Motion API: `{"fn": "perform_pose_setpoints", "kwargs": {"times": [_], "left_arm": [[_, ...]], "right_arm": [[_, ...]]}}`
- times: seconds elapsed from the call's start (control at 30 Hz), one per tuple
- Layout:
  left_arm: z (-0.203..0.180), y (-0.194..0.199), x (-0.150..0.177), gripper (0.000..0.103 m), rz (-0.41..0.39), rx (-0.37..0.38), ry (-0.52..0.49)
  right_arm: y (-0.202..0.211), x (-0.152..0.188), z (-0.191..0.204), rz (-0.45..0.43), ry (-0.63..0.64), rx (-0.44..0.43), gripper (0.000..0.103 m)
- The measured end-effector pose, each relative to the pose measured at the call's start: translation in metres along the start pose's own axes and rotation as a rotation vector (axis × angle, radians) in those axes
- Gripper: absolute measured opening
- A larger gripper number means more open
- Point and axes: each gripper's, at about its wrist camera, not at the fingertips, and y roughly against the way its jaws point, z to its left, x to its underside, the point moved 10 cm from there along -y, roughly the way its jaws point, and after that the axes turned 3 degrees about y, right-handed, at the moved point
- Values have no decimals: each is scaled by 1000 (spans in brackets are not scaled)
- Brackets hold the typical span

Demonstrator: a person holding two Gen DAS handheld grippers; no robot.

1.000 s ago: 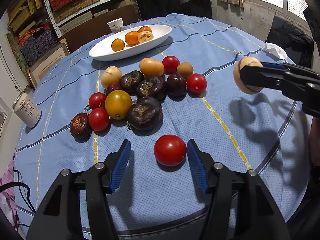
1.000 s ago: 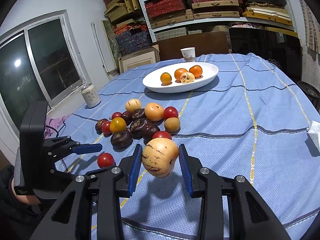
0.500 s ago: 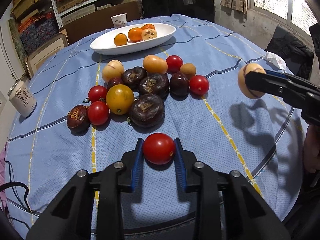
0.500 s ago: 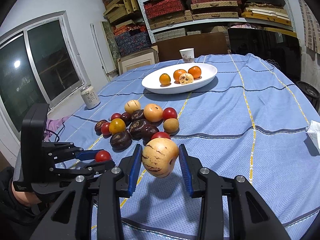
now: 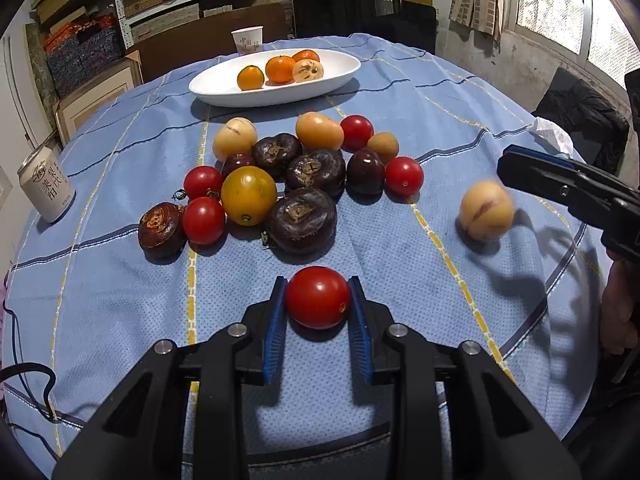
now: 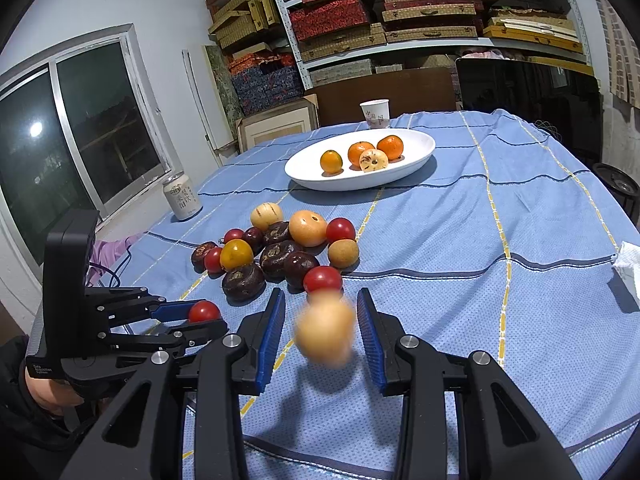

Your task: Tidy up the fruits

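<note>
The left gripper [image 5: 318,306] clamps a red tomato [image 5: 317,297] near the tabletop's [image 5: 400,80] near edge. The right gripper's [image 6: 322,326] fingers stand apart; a blurred yellow fruit [image 6: 324,334] sits loose between them.

Two close wrist views, shared tablecloth [image 5: 400,92]

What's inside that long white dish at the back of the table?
The white dish holds four small fruits: three orange ones and a pale speckled one leaning in front of them. Its near wall hides the dish floor beneath them, so anything lying flat there cannot be seen.
</note>
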Motion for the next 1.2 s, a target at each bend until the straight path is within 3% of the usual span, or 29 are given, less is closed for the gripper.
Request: {"fn": "perform_pose_setpoints", "kwargs": {"times": [0.2, 0.3, 0.5, 0.63, 0.77, 0.83, 0.87, 1.2], "left_arm": [[4, 2, 1, 29, -5, 8, 19], [4, 0, 1, 29, 3, 15, 26], [6, -1, 2, 30, 12, 14, 35], [10, -1, 2, 30, 16, 17, 47], [10, -2, 2, 30, 20, 21, 48], [10, -2, 2, 30, 22, 23, 45], [10, -2, 2, 30, 22, 26, 47], [12, 18, -6, 29, -47, 55, 79]], "right_arm": [[-3, 1, 2, 25, 2, -5, 38], [-7, 11, 10, 97, 25, -44, 48], [-24, 26, 37, 216, 98, -99, 49], [-42, 25, 48, 247, 148, -68, 50], [-58, 18, 44, 273, 122, -32, 49], [-62, 22, 42, 293, 125, -8, 38], [-62, 24, 42, 301, 129, -9, 38], [-35, 18, 37, 197, 95, -52, 38]]}}
